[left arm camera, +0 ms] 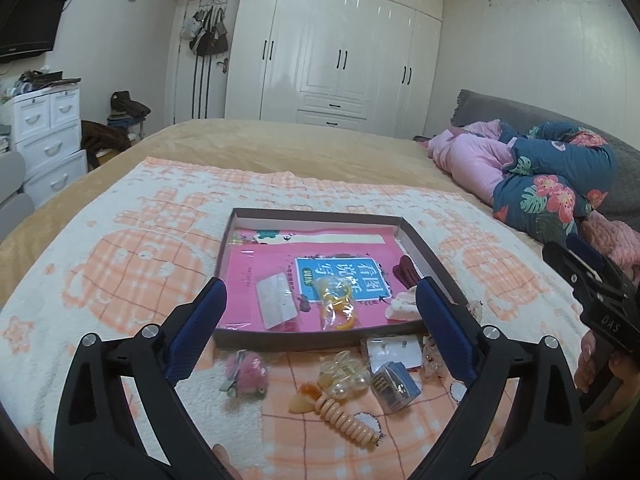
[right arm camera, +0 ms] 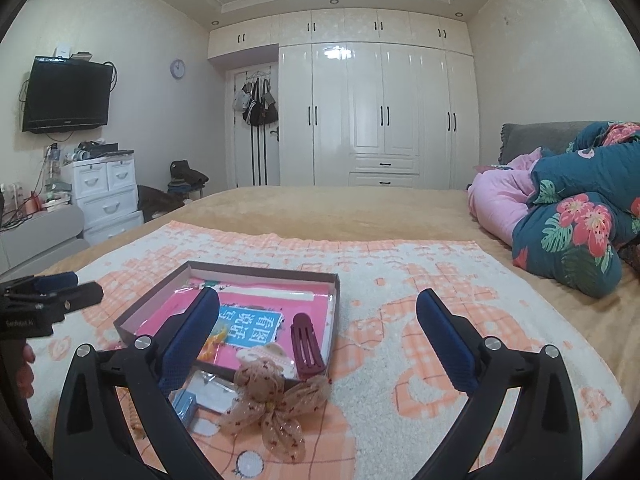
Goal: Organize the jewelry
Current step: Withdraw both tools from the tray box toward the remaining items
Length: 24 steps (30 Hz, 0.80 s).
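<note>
A shallow brown box (left arm camera: pixel 320 217) (right arm camera: pixel 264 271) with a pink book inside lies on the towel. In it lie a clear packet (left arm camera: pixel 277 300), a yellow bagged item (left arm camera: pixel 335 307), a maroon hair clip (right arm camera: pixel 306 344) and a cream clip (left arm camera: pixel 402 306). In front of it lie a pink hair tie (left arm camera: pixel 245 376), a beaded clip (left arm camera: pixel 348 420), clear pearl pieces (left arm camera: pixel 346 372), a small blue box (left arm camera: pixel 395 386) and an earring card (left arm camera: pixel 391 350). A sheer bow (right arm camera: pixel 276 404) lies at the box's corner. My left gripper (left arm camera: pixel 320 304) is open above the box's front edge. My right gripper (right arm camera: pixel 318 320) is open beside the box.
An orange and white towel (right arm camera: pixel 400 280) covers the tan bed. Folded pink and floral quilts (right arm camera: pixel 568 216) lie at the right. A white wardrobe (right arm camera: pixel 376 112) stands behind, and a white drawer unit (right arm camera: pixel 106 192) and a wall TV (right arm camera: pixel 66 94) at the left.
</note>
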Available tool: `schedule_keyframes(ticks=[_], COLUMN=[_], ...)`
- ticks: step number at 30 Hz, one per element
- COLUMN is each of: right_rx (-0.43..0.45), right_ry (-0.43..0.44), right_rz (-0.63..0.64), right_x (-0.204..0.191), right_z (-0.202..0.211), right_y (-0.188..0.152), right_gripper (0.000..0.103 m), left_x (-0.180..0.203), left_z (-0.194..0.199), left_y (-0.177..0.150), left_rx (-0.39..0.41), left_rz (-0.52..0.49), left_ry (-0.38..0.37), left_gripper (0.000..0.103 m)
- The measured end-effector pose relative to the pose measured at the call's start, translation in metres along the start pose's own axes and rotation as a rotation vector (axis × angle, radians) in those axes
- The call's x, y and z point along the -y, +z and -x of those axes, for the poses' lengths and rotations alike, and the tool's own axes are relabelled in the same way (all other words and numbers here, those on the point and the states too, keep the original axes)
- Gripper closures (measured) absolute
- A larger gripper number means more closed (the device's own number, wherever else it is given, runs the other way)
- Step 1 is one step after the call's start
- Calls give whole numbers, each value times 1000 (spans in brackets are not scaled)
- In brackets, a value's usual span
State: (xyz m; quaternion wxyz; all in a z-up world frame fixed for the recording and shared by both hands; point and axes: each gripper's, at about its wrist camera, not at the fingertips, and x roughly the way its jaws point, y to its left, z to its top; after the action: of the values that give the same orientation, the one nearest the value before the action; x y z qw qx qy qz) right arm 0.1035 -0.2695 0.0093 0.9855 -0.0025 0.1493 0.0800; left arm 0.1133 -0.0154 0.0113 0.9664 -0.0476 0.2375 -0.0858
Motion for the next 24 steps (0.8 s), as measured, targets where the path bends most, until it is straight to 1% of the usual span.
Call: schedule_keyframes(ticks=[12, 19, 24], right_rx=[-36, -78, -92], right_ry=[54, 94, 116], right_rz=[44, 60, 86], right_x=[-23, -39, -52], right_z=[9, 10, 12], right_y=[-16, -27, -34], right_gripper=[7, 7, 7], left_x=[-18, -30, -37], left_z=[17, 22, 25], left_y=[-11, -22, -31], left_rx=[9, -13, -30], left_rz=[19, 22, 19], left_ry=[42, 65, 78], left_gripper=[16, 16, 16])
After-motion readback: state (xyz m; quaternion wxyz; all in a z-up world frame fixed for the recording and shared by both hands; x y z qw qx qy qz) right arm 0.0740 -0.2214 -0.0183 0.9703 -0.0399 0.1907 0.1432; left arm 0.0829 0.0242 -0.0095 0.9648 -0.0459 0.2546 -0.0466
